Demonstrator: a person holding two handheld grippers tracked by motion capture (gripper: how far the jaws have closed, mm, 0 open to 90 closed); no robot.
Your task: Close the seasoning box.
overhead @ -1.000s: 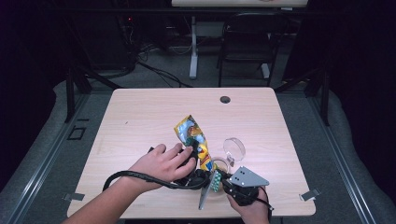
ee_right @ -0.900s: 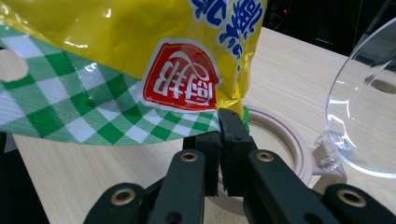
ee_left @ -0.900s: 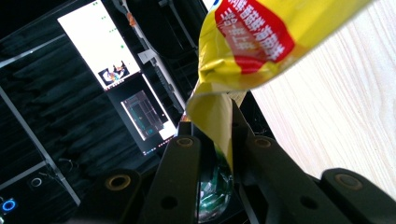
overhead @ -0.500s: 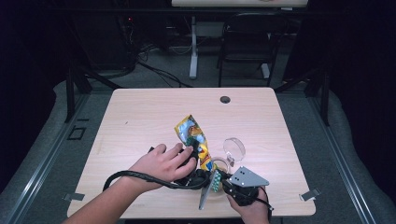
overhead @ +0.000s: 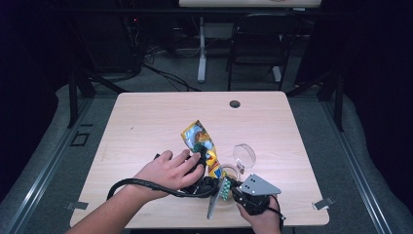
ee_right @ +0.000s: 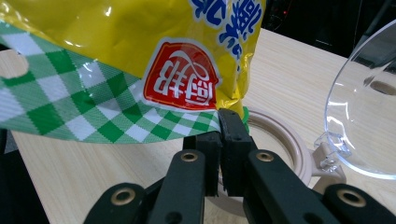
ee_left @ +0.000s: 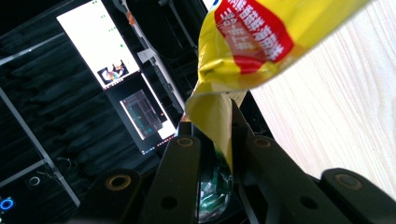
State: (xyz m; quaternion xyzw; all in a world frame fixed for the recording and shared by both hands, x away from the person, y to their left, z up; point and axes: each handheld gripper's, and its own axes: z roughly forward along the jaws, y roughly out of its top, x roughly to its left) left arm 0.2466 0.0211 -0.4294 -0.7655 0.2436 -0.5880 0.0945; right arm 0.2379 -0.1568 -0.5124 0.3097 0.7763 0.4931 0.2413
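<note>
The snack bag (overhead: 199,144) stands tilted above the near middle of the counter (overhead: 146,122), held from two sides. It is yellow with red labels and a green-and-white checked band.

The left gripper (overhead: 197,170) is at the near left of the bag, under the person's left hand (overhead: 165,170). In the left gripper view its fingers (ee_left: 187,154) are pressed together on a thin yellow edge of the bag (ee_left: 261,42), which rises up from between them.

The right gripper (overhead: 229,187) is at the near edge of the counter, held by the right hand (overhead: 263,219). In the right gripper view its fingers (ee_right: 233,135) are closed on the lower corner of the bag (ee_right: 140,56), at the checked band.

Just to the right of the bag stands a round container (overhead: 229,173) with a beige rim, and its clear lid (overhead: 244,155) is raised at the far right of it. In the right gripper view the rim (ee_right: 280,135) lies just behind the fingers and the lid (ee_right: 364,107) is at the right.
</note>
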